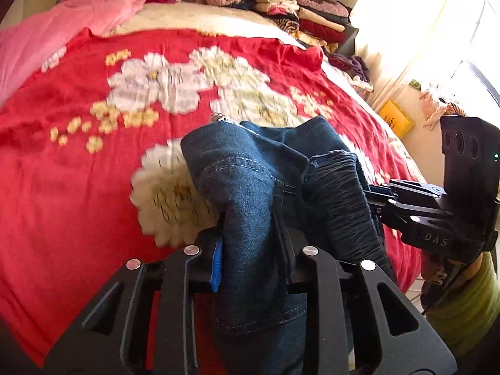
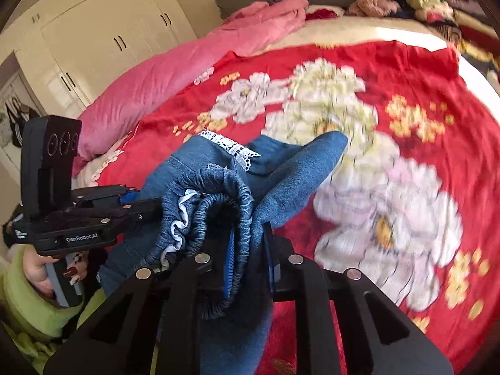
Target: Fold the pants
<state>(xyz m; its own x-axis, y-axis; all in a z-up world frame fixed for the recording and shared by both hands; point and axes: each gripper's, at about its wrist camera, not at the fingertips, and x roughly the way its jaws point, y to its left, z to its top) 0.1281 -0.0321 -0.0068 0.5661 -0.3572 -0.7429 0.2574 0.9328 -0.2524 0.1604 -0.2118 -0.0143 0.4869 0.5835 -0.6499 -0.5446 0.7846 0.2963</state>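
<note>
The pants are blue denim with a gathered elastic waistband and a white lace trim. They hang bunched above the red floral bedspread, held up by both grippers. In the left wrist view my left gripper is shut on a thick fold of denim, its blue pad pressed against the cloth. My right gripper is shut on the waistband; the cloth fills the gap between its pads. Each gripper shows in the other's view, the right one and the left one, both biting into the same bundle.
A pink quilt lies along the far left of the bed. Stacks of folded clothes sit at the far right corner. A white wardrobe stands beyond the bed. A bright window is on the right. Green sleeves show at the frame edges.
</note>
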